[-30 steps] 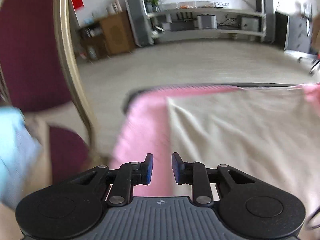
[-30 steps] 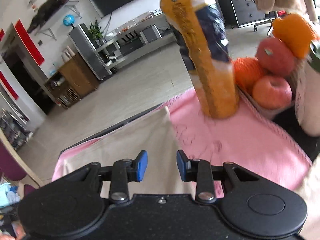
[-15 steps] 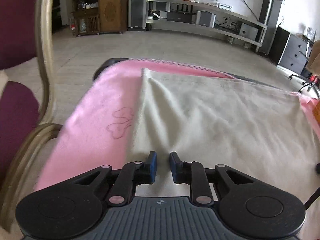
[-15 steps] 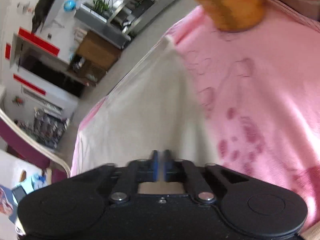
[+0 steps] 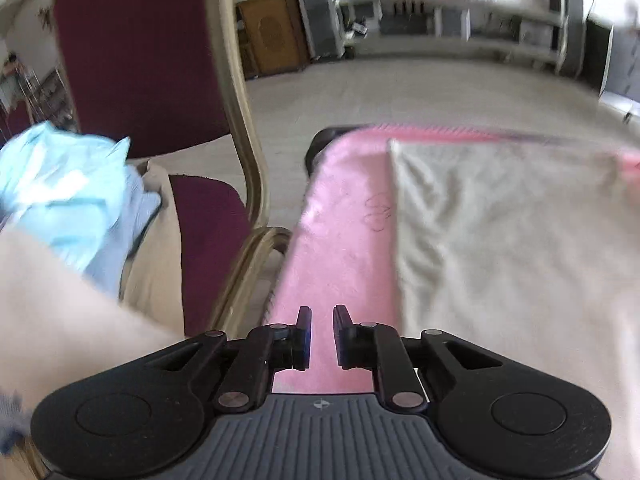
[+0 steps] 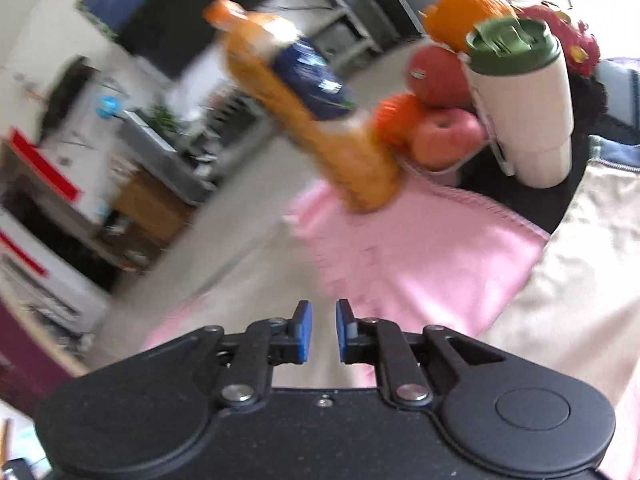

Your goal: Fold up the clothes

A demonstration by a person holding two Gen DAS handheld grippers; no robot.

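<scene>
Only the right view shows the orange bottle point(image 6: 304, 108) on the pink blanket point(image 6: 420, 264) — the right gripper point(image 6: 319, 330), pinched together before, now gapes like the left gripper point(image 5: 319, 336).

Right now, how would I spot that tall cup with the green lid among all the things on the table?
Find the pink blanket spread over the table, then follow it to its far corner where an orange bottle stands beside a pile of fruit. The cup stands just right of the fruit, off the blanket. It is the only white thing there, capped with a dark green lid.

Right gripper point(image 6: 319, 330) jaws reopened, beige cloth point(image 5: 500, 240) released.
</scene>
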